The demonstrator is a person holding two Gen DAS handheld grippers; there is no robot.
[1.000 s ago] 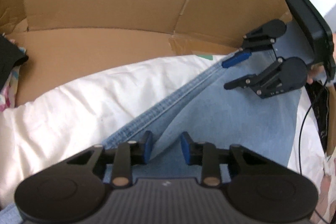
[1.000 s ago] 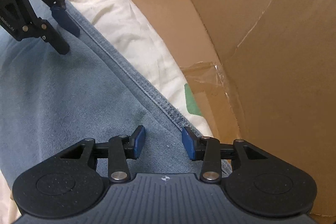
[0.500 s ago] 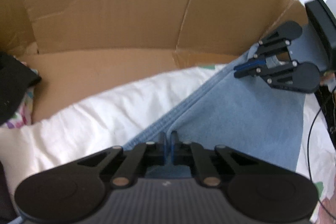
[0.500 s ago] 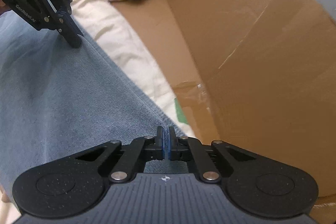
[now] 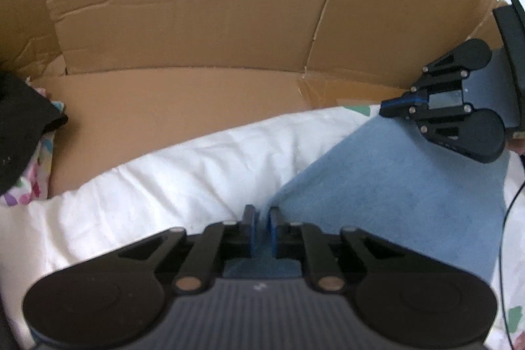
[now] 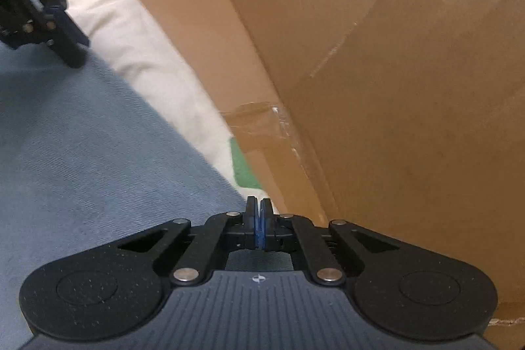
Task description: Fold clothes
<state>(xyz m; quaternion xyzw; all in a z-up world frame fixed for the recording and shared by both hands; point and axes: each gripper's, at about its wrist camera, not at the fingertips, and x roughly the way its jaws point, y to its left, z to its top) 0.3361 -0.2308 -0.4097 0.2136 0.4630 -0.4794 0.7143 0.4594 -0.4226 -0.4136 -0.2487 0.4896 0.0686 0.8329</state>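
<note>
**A:** Lying across the white bedding (image 5: 183,173) is the light blue denim garment (image 5: 393,186), its long edge running diagonally from one gripper to the other. Where does each one have it?

**B:** The left gripper (image 5: 261,230) has its blue-padded fingers (image 5: 249,225) nearly together on the near corner of the denim, a fold of cloth pinched between them. The right gripper (image 6: 259,220) has its fingers pressed together on the far end of the same edge, with denim showing just under and behind them.

**A:** And does each camera see the other gripper?

**B:** Yes. From the left wrist, the right one sits at the far right, its fingers closed at the cloth's far corner. From the right wrist, the left one is at the upper left, its tips down on the denim edge, somewhat blurred.

**A:** What lies around the garment?

**B:** The bedding shows as a pale band beside the denim edge, with a small green patch (image 6: 244,166) near the right fingers. Beyond it stands a brown cardboard box (image 5: 203,22), its creased walls rising behind and its flap lying flat. At the far left, a dark garment (image 5: 23,133) rests on a patterned cloth (image 5: 29,182).
</note>
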